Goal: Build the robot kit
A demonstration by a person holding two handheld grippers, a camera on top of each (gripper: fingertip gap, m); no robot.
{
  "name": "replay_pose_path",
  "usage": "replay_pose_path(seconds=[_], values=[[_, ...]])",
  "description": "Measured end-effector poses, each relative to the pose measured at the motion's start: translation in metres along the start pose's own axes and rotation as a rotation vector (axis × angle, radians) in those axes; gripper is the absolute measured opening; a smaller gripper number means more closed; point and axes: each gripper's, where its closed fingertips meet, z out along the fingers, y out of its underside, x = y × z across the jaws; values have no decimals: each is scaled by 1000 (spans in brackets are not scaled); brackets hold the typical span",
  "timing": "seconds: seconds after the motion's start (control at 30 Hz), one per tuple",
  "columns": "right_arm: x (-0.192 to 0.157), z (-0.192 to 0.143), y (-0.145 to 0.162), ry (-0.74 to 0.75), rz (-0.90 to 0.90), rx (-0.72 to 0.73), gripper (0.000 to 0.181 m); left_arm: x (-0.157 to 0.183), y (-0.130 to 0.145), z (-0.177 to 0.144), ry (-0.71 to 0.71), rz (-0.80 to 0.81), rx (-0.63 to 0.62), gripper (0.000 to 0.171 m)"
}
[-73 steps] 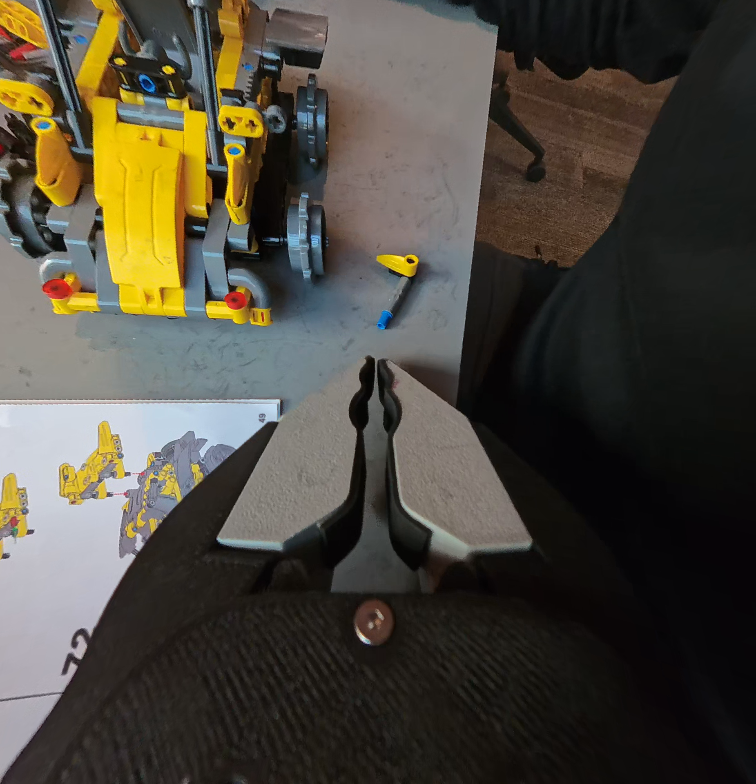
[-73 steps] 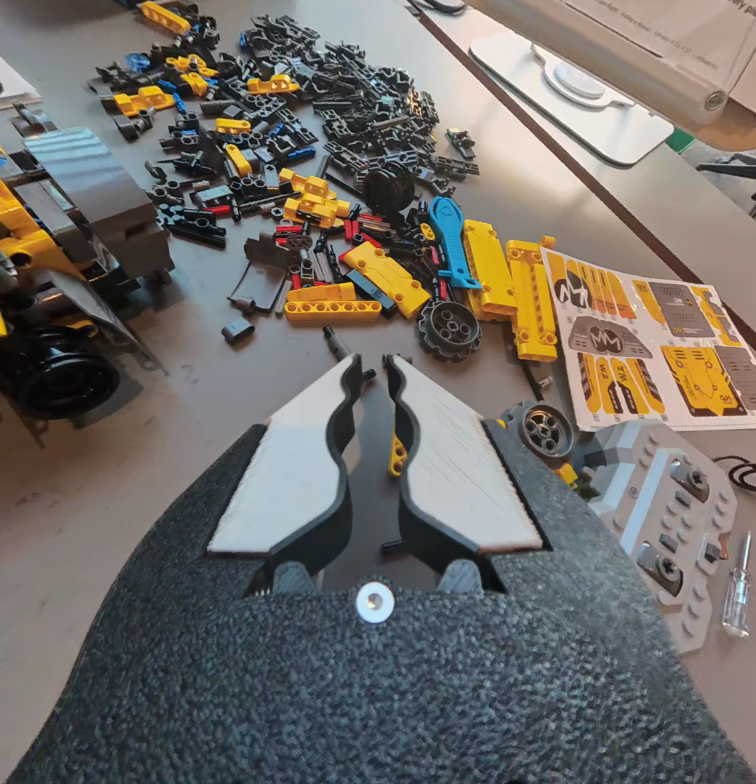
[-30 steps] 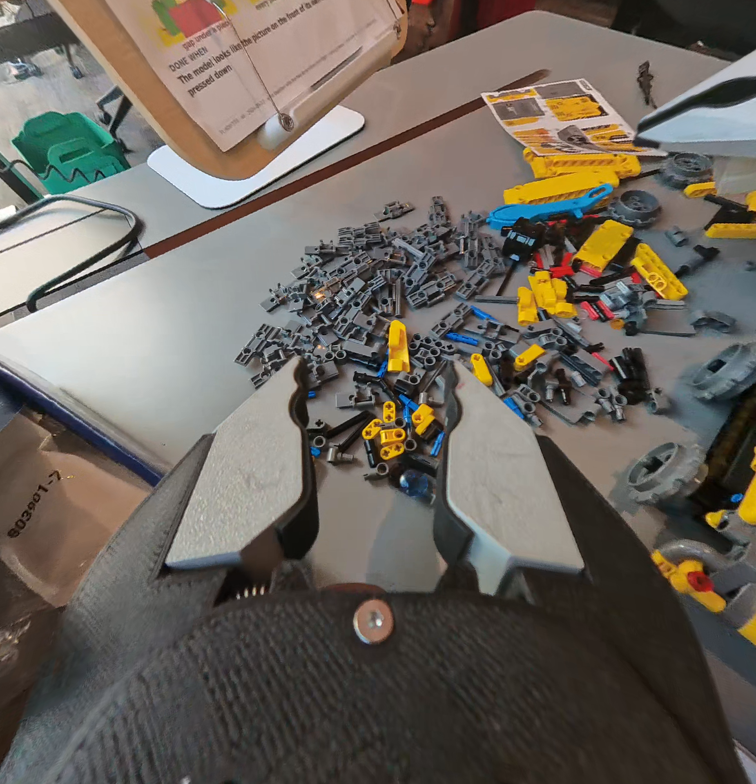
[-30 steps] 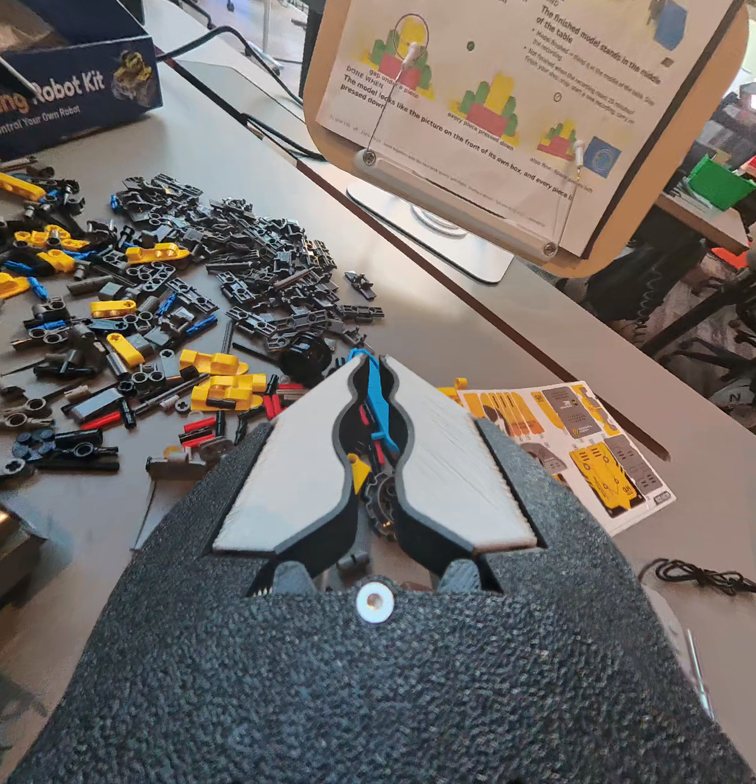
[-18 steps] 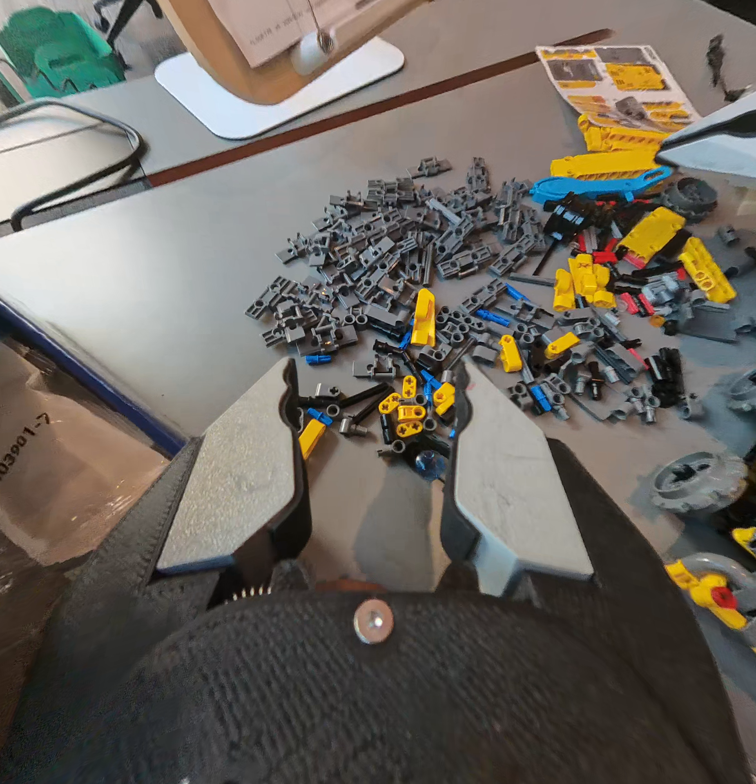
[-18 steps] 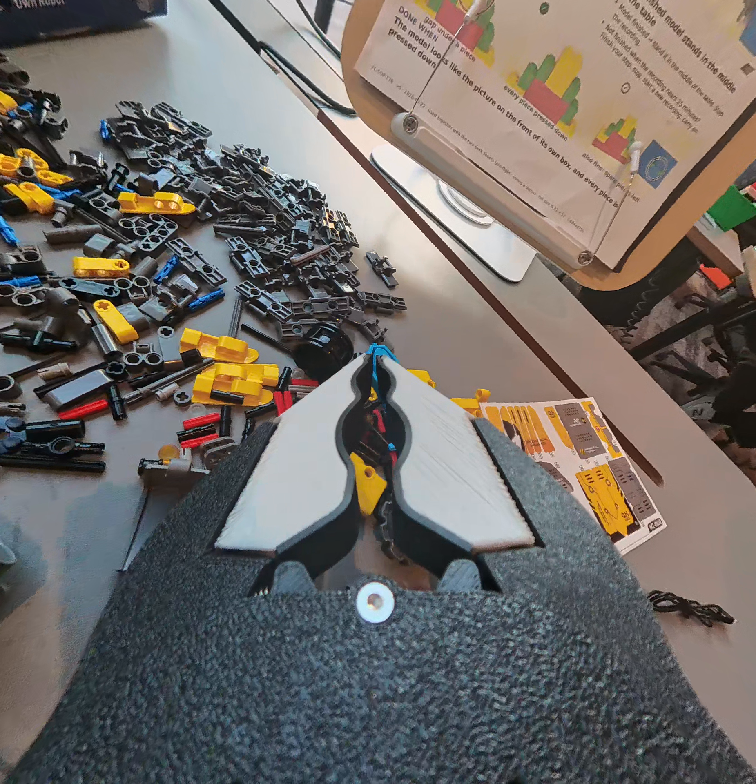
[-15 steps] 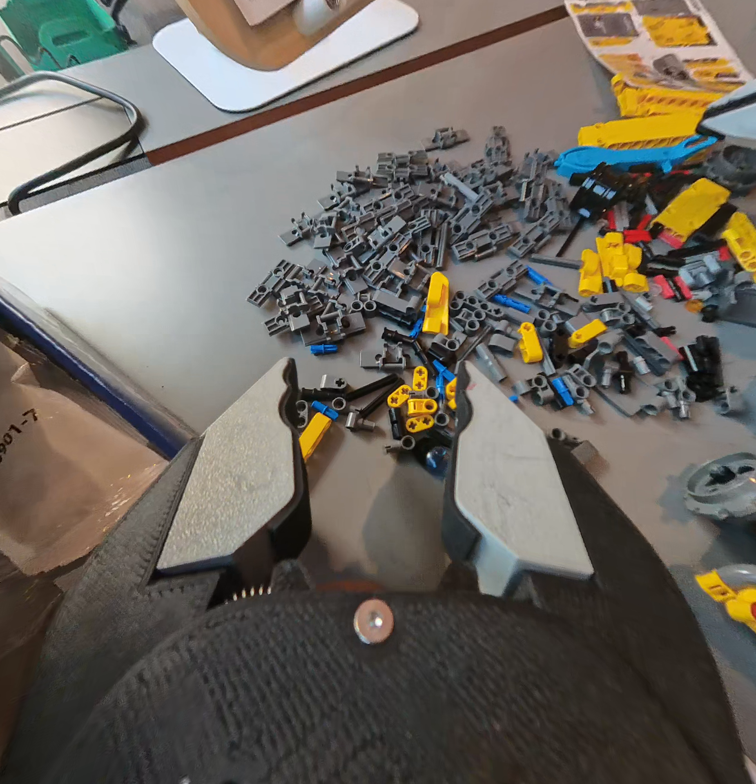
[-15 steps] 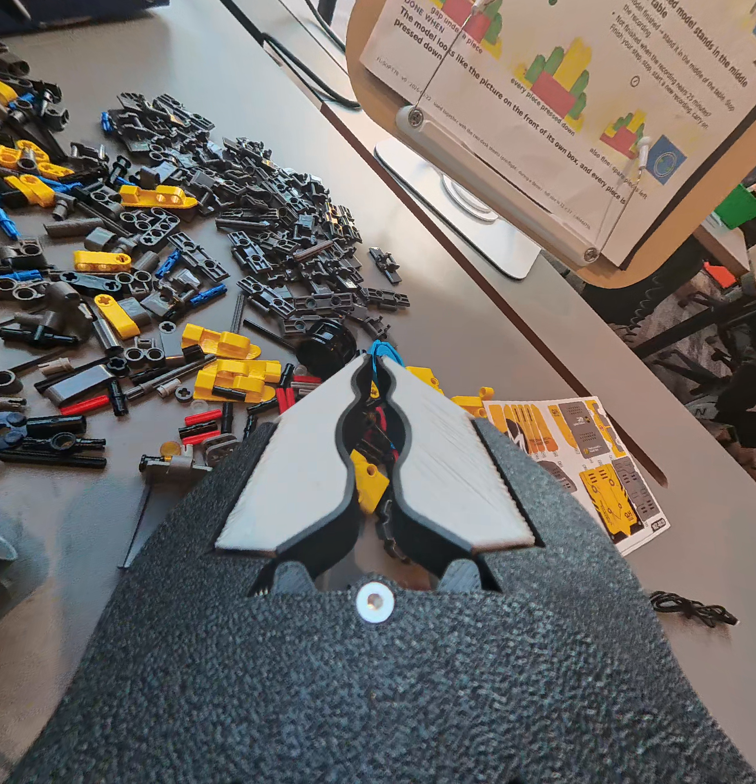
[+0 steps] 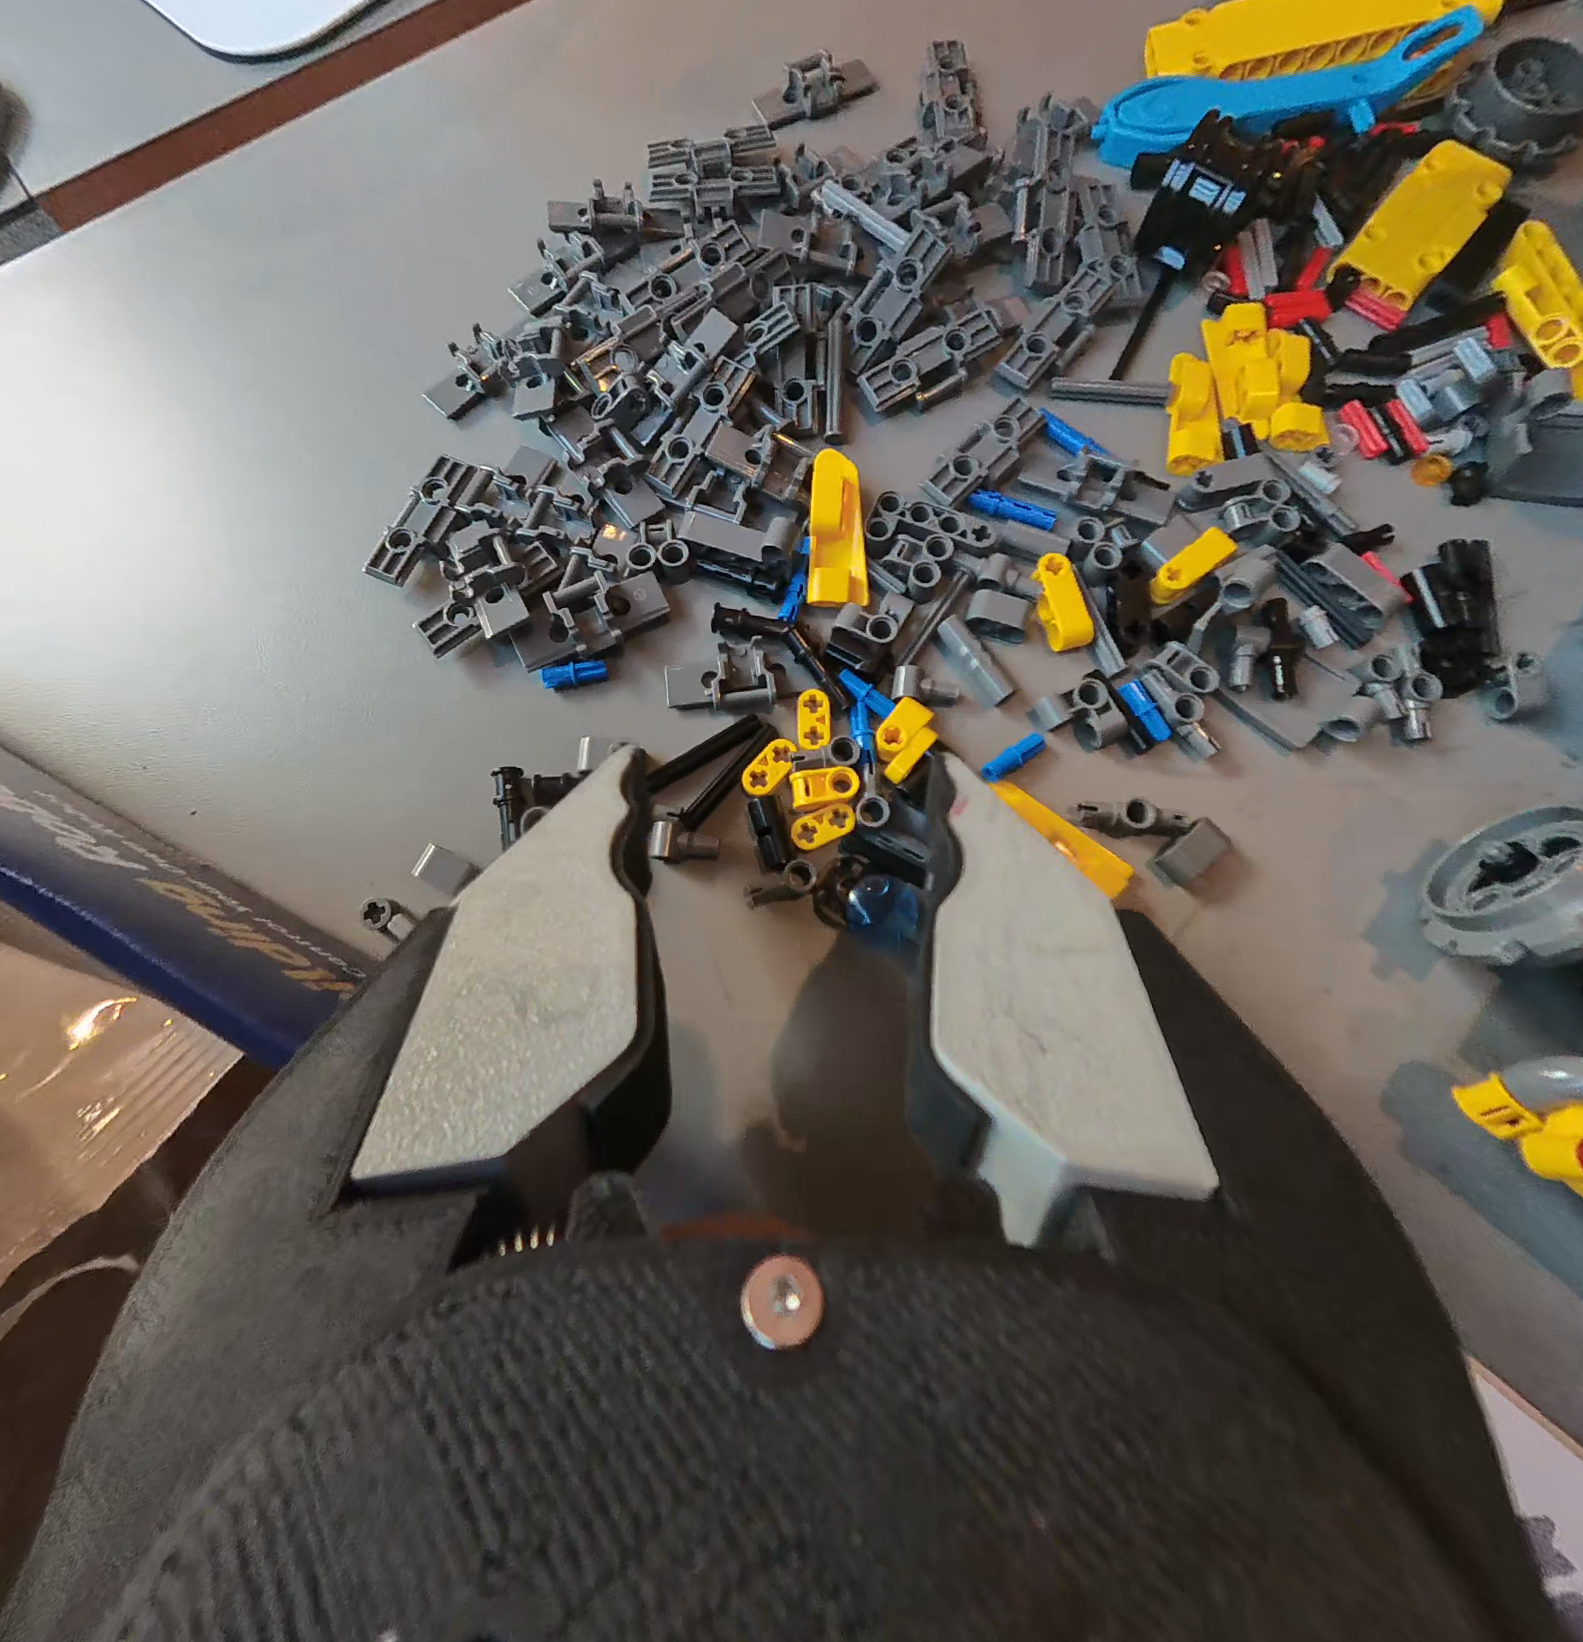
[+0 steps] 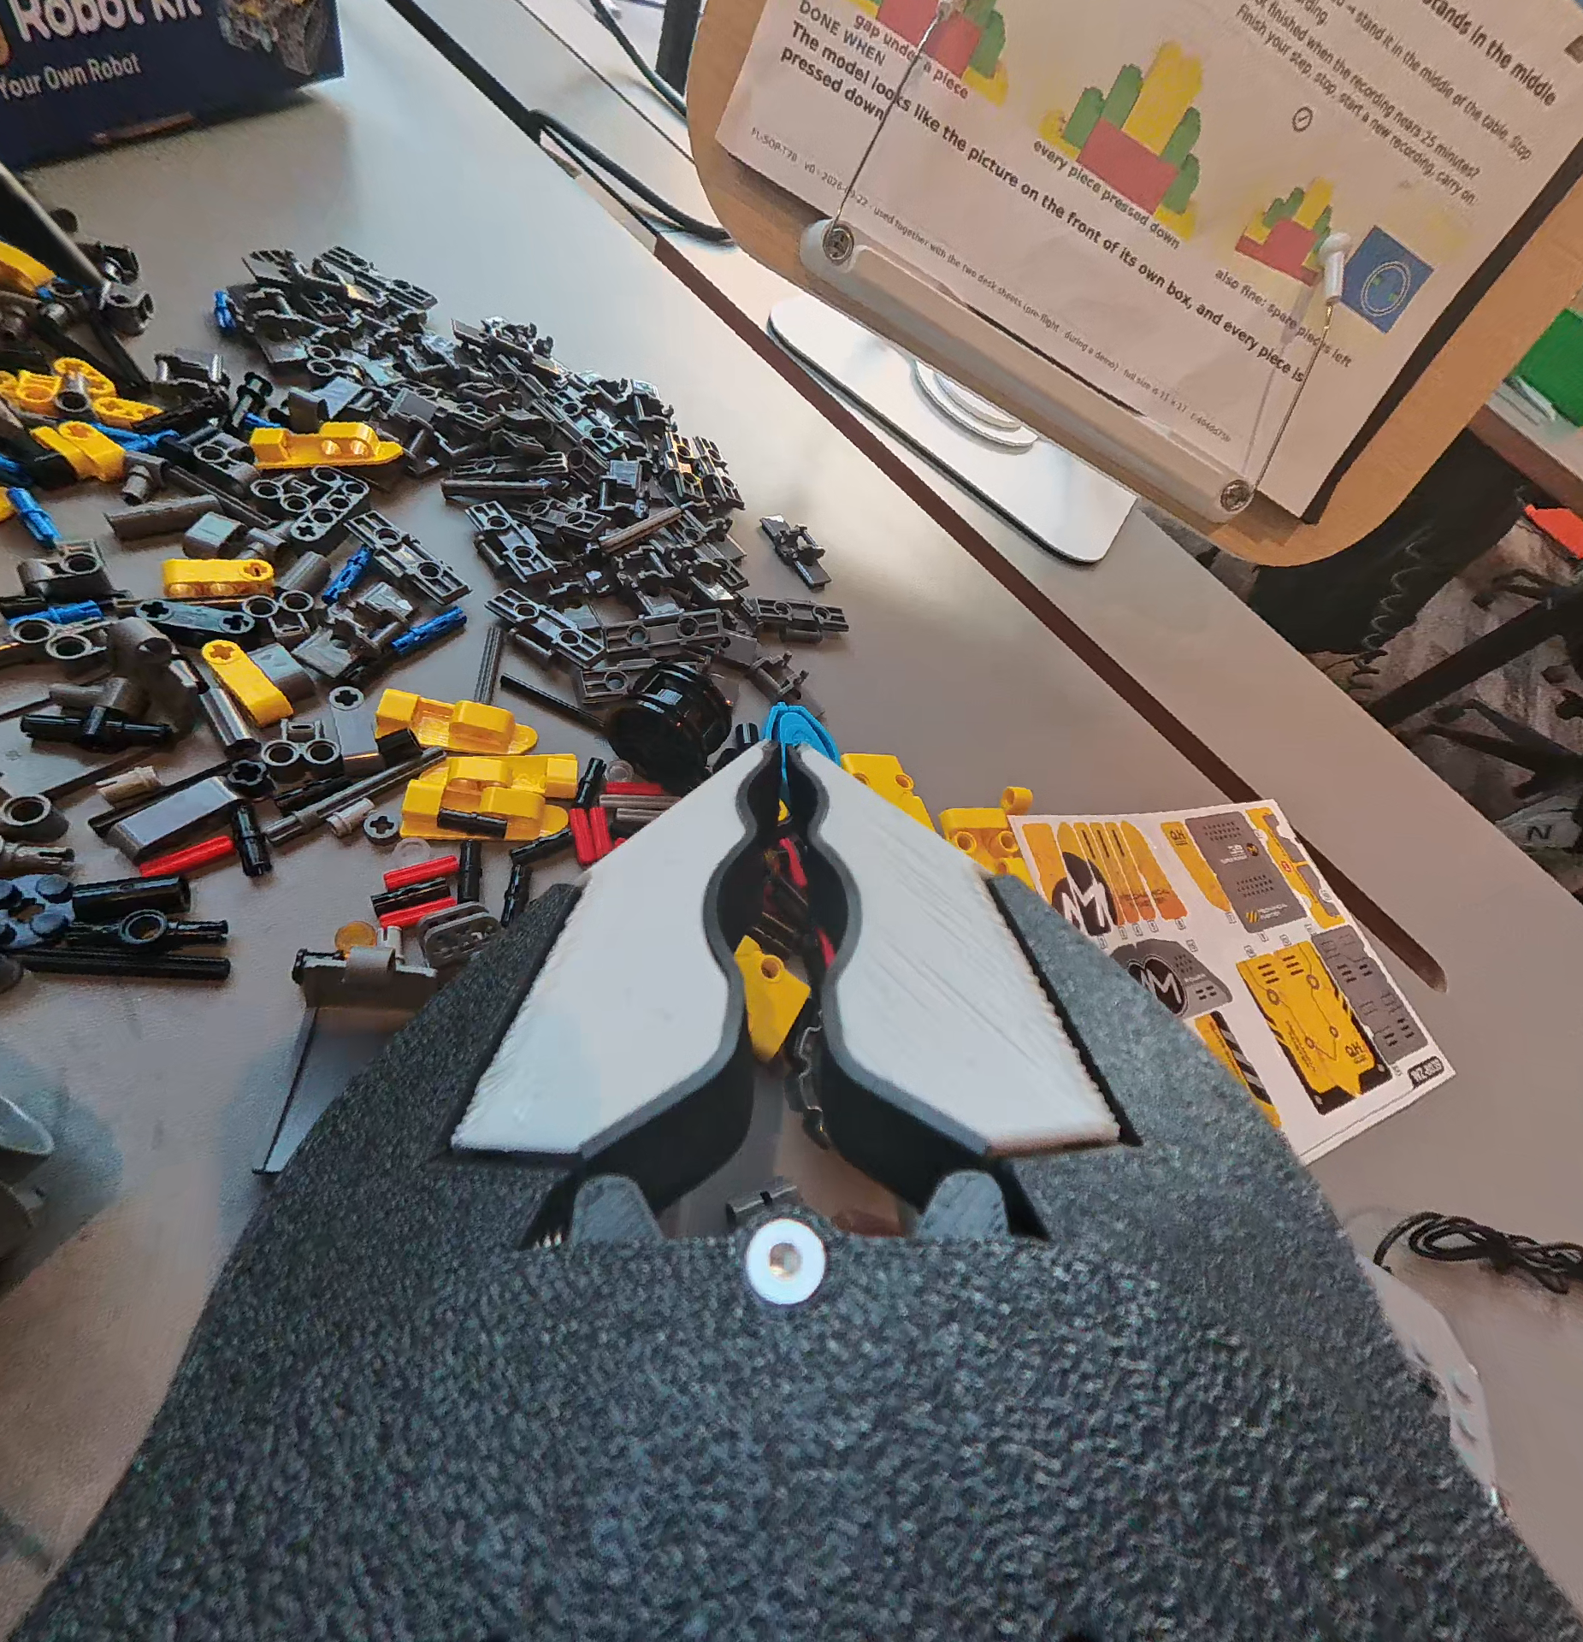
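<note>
Left gripper (image 9: 783, 773), left wrist view: jaws spread wide, empty, poised low over the near edge of a spread of small building-toy parts on a grey table (image 9: 192, 462). Directly between the tips lies a cluster of small yellow connectors (image 9: 810, 782) with black pins and a translucent blue stud (image 9: 876, 899); the wide gap brackets this cluster, though neither finger plainly touches a piece. Far and left of it, a dense heap of dark grey links (image 9: 725, 355); a yellow curved panel (image 9: 834, 529) lies at the heap's near side. To the far right, a blue pry tool (image 9: 1285, 93), long yellow beams and red pins; a grey wheel hub (image 9: 1516, 884) sits right of the gripper. A dark blue box edge (image 9: 148, 915) runs along the near left. Right gripper (image 10: 786, 755), right wrist view: fingers drawn together until the tips all but meet, with nothing visibly clamped; pieces seen through the waisted gap, a yellow one (image 10: 770, 986) included, appear to lie on the table beneath, so it seems to idle above the parts. Its tips hang over the blue pry tool's end (image 10: 796, 724), beside a black wheel (image 10: 672, 711). A sticker sheet (image 10: 1232, 960) lies to the right; a tilted board carrying a printed sheet (image 10: 1170, 178) stands far right on a white base.
</note>
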Motion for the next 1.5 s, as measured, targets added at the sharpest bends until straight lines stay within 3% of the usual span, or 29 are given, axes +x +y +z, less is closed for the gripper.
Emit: replay_pose_path(seconds=[0.1, 0.3, 0.6, 0.97, 1.37, 1.5], values=[[-1, 0, 0, -5, -2, 0, 0, 3, 3, 0, 25, 21, -12, 45], [-3, 0, 0, -19, 4, 3, 0, 13, 8, 3, 74, 44, -38, 49], [4, 0, 4, 8, 27, -15, 0, 12, -1, -2, 70, 35, 6, 41], [37, -3, 33, 92, 191, -149, 0, 15, 9, 4, 69, 61, -50, 42], [9, 5, 62, -76, 234, -315, 0, 13, 6, 3, 59, 64, -28, 40], [-2, 5, 59, -134, 216, -311, 0, 14, 7, 4, 61, 72, -34, 40]])
